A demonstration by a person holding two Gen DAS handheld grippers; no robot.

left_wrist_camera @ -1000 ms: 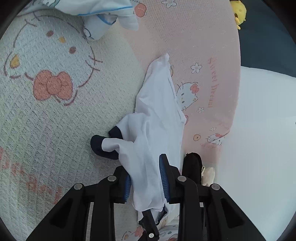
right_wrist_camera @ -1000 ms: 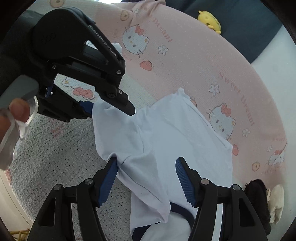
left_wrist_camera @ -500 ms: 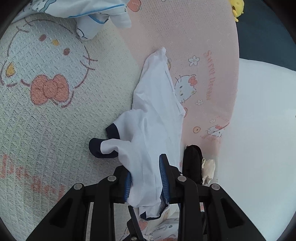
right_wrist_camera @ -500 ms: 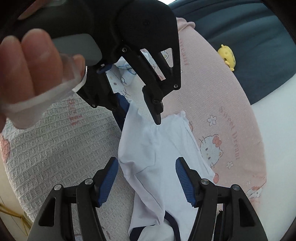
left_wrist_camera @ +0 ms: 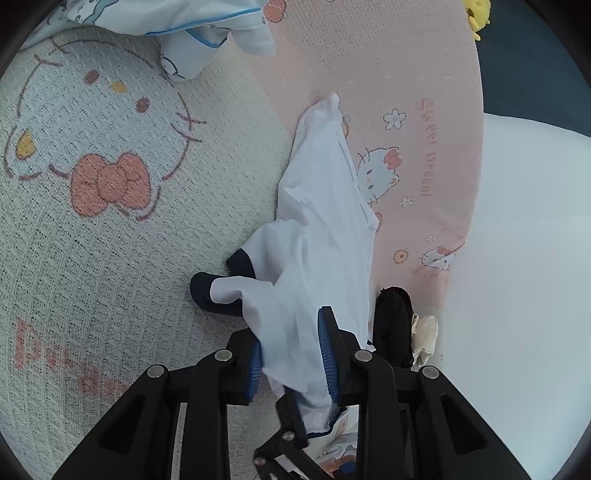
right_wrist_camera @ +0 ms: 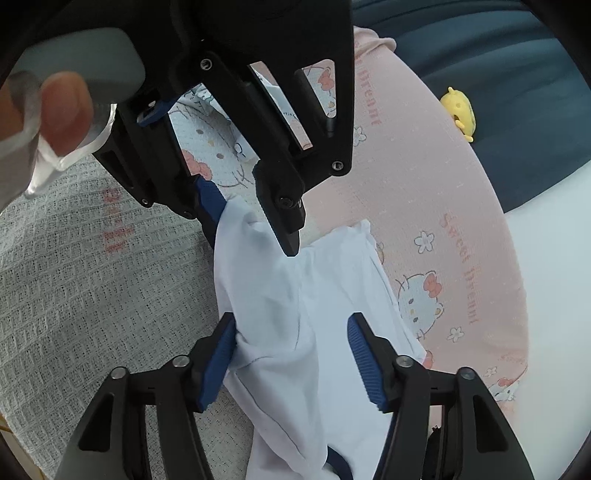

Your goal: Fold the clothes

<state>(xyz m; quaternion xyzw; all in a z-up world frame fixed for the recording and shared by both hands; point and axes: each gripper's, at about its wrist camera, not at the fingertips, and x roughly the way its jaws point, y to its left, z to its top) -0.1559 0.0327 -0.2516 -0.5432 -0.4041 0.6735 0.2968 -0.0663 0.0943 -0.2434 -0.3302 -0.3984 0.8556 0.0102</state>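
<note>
- We get bright, even daylight in both views; shadows soft, faint.
- White sheet (left_wrist_camera: 517,240) at right nearly blown out, no detail.
- Strong fisheye bend w/ black vignette at corners.
- In right wrist view the person's fingertips (right_wrist_camera: 62,110) sit close to lens, blurred; cloth weave stays sharp.

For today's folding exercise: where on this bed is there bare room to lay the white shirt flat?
Free: the cream waffle blanket left of the white navy-trimmed shirt, and the plain white sheet right of the pink border. Crowded: the blue-piped printed garment at top; the black item beside the left gripper.
</note>
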